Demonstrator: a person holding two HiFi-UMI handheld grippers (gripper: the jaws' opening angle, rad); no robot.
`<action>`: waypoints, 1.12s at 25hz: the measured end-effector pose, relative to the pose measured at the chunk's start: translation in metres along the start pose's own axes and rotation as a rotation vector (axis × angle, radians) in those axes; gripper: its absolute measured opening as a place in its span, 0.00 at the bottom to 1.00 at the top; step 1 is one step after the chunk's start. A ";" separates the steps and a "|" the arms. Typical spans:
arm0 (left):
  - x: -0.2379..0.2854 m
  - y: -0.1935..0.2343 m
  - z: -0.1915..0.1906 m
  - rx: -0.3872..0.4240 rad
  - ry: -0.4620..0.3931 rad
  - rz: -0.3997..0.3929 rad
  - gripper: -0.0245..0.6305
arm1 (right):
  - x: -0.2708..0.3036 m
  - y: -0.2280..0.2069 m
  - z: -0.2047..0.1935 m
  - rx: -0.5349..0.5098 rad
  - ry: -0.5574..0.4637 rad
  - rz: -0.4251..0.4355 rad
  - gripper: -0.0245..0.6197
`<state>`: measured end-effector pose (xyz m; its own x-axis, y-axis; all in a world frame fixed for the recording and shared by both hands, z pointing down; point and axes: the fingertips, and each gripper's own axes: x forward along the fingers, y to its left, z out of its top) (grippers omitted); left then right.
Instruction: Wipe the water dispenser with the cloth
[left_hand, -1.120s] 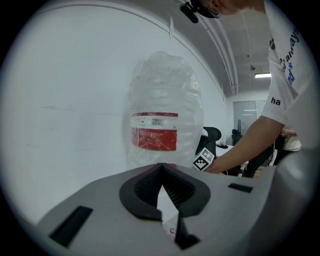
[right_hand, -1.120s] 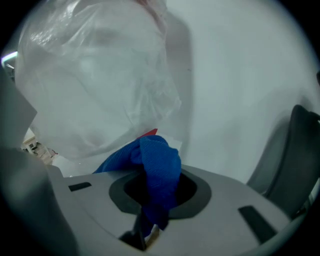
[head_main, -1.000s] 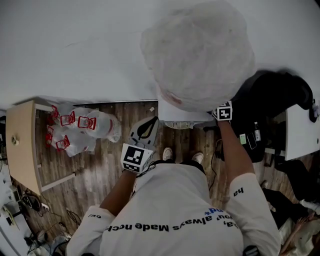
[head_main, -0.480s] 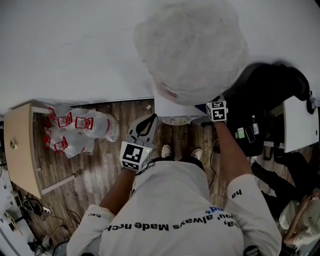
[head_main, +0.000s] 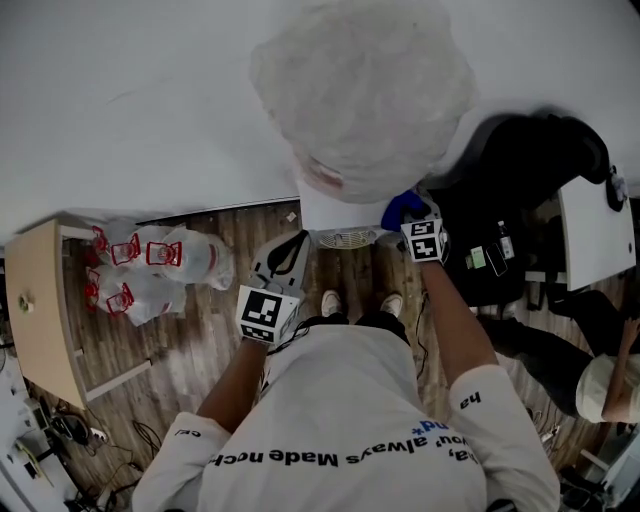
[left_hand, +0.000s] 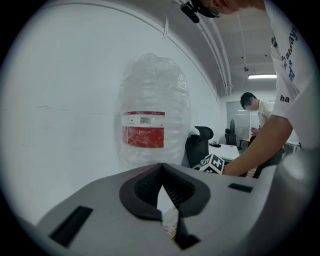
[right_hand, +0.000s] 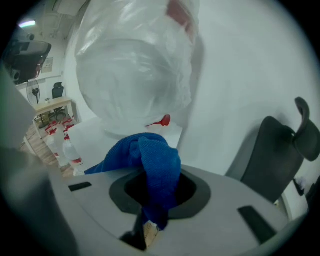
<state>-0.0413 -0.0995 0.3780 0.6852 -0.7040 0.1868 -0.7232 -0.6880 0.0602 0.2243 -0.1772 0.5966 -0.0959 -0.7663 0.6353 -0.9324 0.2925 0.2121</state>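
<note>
A white wall backs a wood-plank floor in an office room. Against the wall stands the water dispenser, white-bodied, with a large bottle wrapped in clear plastic on top.

The blue cloth is bunched at the dispenser's right front corner, just under the bottle's bulge. The right gripper is clenched on it. In the right gripper view the cloth spills out from between the jaws toward the dispenser's white top, near a small red part below the bottle. Whether the cloth touches the dispenser cannot be told.

The left gripper is lower, in front of the dispenser and apart from it, its jaws closed together with nothing between them. The person's shoes point at the dispenser's base.

On the floor to the left lie plastic-wrapped packs of small bottles with red labels, beside a pale wooden tabletop. To the right a black office chair stands by the wall, next to a white tabletop. Another person is at the lower right edge.
</note>
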 end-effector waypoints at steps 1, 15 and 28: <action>0.001 -0.001 0.001 0.002 -0.002 -0.001 0.07 | -0.004 0.002 -0.003 -0.006 0.000 -0.005 0.14; 0.002 0.001 -0.008 -0.009 0.002 -0.006 0.07 | -0.061 0.022 0.011 0.121 -0.095 -0.038 0.16; -0.019 0.029 -0.025 -0.044 0.028 0.059 0.07 | -0.062 0.226 0.056 0.356 -0.137 0.407 0.16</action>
<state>-0.0770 -0.1019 0.4004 0.6392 -0.7373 0.2187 -0.7657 -0.6368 0.0911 0.0000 -0.0961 0.5635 -0.4955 -0.7059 0.5061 -0.8683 0.3877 -0.3094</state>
